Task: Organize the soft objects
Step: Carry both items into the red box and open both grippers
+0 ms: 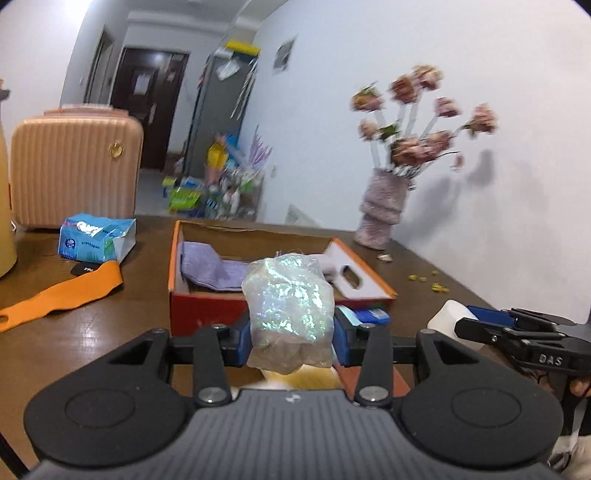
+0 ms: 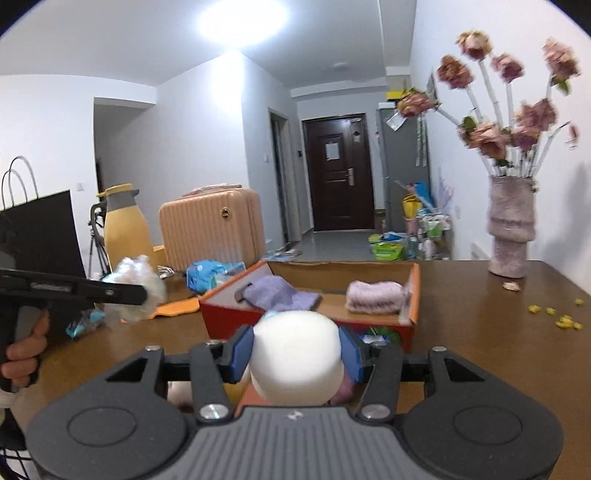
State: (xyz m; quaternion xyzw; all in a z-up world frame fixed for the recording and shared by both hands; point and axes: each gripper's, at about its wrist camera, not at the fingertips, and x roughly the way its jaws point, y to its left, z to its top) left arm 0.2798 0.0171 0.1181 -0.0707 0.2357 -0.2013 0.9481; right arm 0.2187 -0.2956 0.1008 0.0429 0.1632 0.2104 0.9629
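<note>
Left wrist view: left gripper (image 1: 291, 332) clamped on an iridescent plastic bundle (image 1: 290, 308) — squeezed between both blue pads (image 1: 243, 338), held above the table in front of the orange shoe box (image 1: 177, 295), lilac cloth (image 1: 212, 271) inside.

Right wrist view: right gripper (image 2: 297, 356) closed around a white foam cylinder (image 2: 297, 354) — wedged between the pads, just short of the box, pink folded towel (image 2: 375, 295) inside.

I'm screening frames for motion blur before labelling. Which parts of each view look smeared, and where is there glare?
Left wrist view: the flowers are smeared, the iridescent bag in the left gripper glints, and the orange box stays fairly sharp. Right wrist view: the ceiling light blows out, the flowers blur slightly, and the white foam block in the right gripper looks soft.
</note>
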